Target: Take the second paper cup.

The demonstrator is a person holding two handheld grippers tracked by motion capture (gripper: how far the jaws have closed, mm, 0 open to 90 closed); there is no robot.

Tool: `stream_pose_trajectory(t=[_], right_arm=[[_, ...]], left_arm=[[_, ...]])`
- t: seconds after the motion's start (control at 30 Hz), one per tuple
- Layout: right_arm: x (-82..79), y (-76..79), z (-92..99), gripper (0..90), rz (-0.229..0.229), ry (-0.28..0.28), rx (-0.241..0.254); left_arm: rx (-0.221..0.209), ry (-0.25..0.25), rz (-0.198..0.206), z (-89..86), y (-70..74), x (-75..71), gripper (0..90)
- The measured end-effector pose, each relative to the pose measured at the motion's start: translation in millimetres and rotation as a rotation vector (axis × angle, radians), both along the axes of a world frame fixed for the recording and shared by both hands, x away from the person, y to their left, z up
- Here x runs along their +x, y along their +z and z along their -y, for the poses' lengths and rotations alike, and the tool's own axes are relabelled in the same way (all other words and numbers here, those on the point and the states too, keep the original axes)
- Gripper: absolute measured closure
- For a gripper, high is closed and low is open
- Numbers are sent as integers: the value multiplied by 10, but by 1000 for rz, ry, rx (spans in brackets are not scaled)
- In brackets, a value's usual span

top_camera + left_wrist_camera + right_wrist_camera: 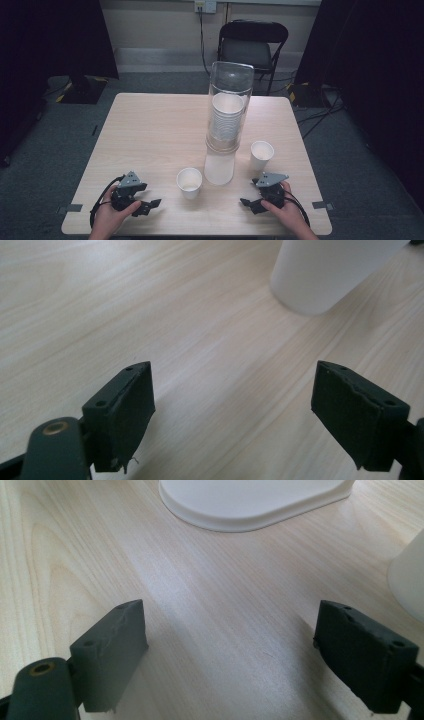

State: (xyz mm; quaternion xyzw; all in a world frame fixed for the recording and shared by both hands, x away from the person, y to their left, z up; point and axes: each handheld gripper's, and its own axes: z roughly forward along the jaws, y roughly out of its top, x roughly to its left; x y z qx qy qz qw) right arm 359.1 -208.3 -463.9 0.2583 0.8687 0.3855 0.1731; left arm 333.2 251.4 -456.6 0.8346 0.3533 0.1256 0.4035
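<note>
A tall clear tube [229, 107] holding a stack of white paper cups stands on a white base [219, 169] at the table's middle. One white cup [189, 182] stands upright left of the base, another cup [261, 155] to its right. My left gripper [150, 205] lies near the front edge, left of the nearer cup, pointing right. It is open [235, 410] over bare wood, with a white cup's foot [325, 275] ahead. My right gripper [248, 204] points left near the front edge and is open [230, 655], with nothing between the jaws. A white lipped foot [250, 505] lies ahead of it.
The light wooden table [150, 130] has bare room on its left half. A white wall [407, 580] shows at the right edge of the right gripper view. A black folding chair [252, 45] stands beyond the far edge, with dark curtains at both sides.
</note>
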Motion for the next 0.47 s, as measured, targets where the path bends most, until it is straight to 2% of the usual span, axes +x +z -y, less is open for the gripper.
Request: stream_pose_trajectory(t=[0.1,0.13,0.17,0.2,0.23,0.27,0.3,0.47], right_arm=[[-2,0,1,132,-1,-2,0],[-2,0,1,132,0,-2,0],[-2,0,1,132,0,-2,0],[-3,0,1,132,-1,-3,1],[-3,0,1,132,-1,-3,1],[-3,0,1,132,-2,-3,0],[-3,0,1,132,-1,-3,1],[-4,0,1,132,-1,-4,0]], left_arm=[[17,0,-13,-44,-77,-11,168],[30,-10,16,-60,-104,-16,159],[30,-10,16,-60,-104,-16,156],[41,-18,60,-61,-143,-39,156],[41,-18,60,-61,-143,-39,155],[78,-39,115,-52,-180,-64,150],[65,-46,118,-48,-198,-64,127],[63,-35,116,-32,-201,-62,95]])
